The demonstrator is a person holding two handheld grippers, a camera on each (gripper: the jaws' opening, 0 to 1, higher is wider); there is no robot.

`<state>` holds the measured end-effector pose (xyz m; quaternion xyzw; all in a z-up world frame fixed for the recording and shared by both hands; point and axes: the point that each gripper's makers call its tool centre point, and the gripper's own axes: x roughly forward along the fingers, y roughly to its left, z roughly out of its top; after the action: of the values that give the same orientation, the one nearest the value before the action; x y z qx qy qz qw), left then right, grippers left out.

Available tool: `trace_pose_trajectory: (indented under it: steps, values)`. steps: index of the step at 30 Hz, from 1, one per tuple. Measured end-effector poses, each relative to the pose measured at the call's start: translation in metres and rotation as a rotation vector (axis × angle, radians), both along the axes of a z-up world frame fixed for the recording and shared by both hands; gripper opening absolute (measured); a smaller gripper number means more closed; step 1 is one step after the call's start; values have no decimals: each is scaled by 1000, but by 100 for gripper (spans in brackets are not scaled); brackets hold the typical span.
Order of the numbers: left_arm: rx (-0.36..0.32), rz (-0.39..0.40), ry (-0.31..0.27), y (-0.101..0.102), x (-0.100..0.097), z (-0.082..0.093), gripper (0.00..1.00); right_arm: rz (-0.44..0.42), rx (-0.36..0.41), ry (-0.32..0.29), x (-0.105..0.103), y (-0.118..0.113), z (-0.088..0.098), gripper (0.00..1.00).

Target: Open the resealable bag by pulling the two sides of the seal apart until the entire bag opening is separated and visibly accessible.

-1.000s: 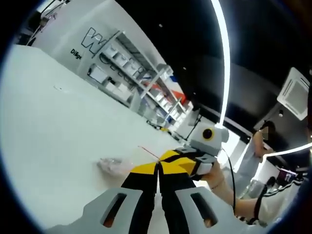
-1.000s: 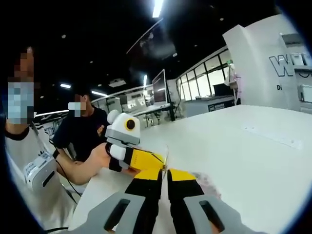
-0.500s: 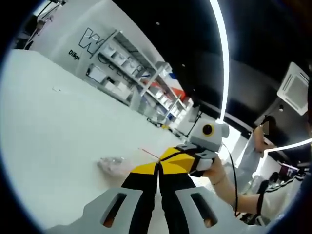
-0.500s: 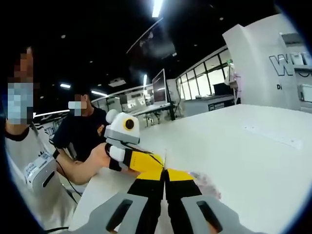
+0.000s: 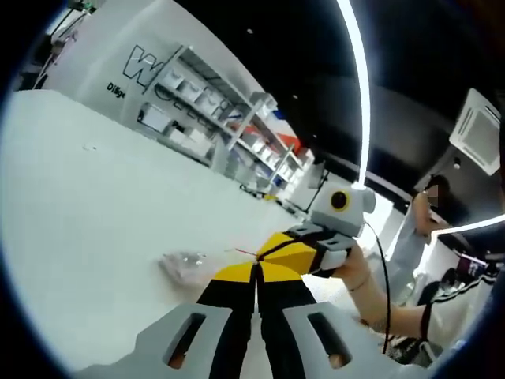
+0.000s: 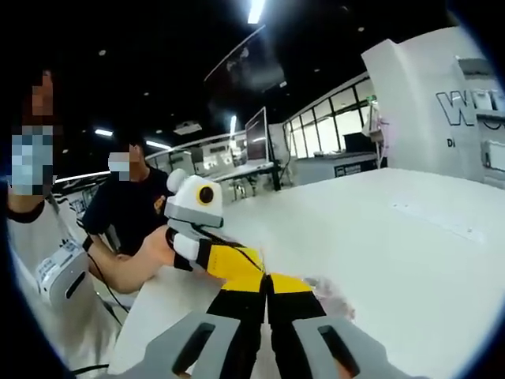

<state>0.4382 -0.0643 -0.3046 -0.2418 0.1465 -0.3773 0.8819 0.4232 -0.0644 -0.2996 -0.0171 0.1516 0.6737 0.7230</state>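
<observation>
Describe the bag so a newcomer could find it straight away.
Start at the wide white table. Near its front, the two yellow-and-black tools, left tool and right tool, meet tip to tip. The bag is the crumpled clear plastic lying at those tips, the table's one see-through thing.

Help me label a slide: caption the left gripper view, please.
Both grippers, left and right, meet shut at a clear bag on a white table.

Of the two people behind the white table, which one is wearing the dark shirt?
In the right gripper view, the seated person in the dark shirt, farther back beside the handheld left gripper. The nearer person at the edge wears white.
</observation>
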Motion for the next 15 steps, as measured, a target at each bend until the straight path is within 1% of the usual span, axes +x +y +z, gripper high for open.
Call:
trace_pose_trajectory:
  steps: [7, 13, 15]
  values:
    - [64, -6, 5, -1, -2, -6, 0, -13, -45, -50, -1, 0, -5, 0]
    - [86, -16, 18, -2, -4, -10, 0, -21, -62, -55, 0, 0, -8, 0]
    - [85, -18, 24, -2, -4, -10, 0, -25, -68, -67, 0, 0, -8, 0]
